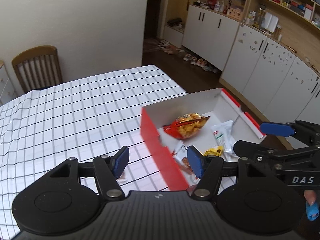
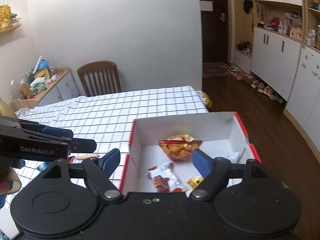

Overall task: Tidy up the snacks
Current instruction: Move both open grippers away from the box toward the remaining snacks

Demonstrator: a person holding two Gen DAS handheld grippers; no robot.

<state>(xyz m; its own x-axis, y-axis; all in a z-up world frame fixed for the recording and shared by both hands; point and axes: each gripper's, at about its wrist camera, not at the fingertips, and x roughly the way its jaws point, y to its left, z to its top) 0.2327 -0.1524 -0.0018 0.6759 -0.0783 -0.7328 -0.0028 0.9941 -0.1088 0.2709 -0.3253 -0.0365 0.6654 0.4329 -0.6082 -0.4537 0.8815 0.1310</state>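
Observation:
A red box with a white inside (image 1: 158, 144) (image 2: 138, 132) stands on the checked tablecloth near the table's right edge. In it lie a red and gold chip bag (image 1: 188, 127) (image 2: 180, 146), a white and red wrapped bar (image 2: 163, 177) (image 1: 181, 156), a small yellow packet (image 1: 214, 151) (image 2: 195, 181) and a white sachet (image 1: 223, 135). My left gripper (image 1: 158, 162) is open and empty, straddling the box's left wall. My right gripper (image 2: 157, 161) is open and empty above the box's near end. More snacks (image 2: 43, 166) lie on the cloth to the left.
A wooden chair (image 1: 38, 68) (image 2: 100, 78) stands at the table's far side. A small cabinet with clutter (image 2: 44, 84) is at the far left. White cupboards and shelves (image 1: 260, 46) line the right wall, with shoes on the floor (image 2: 260, 88).

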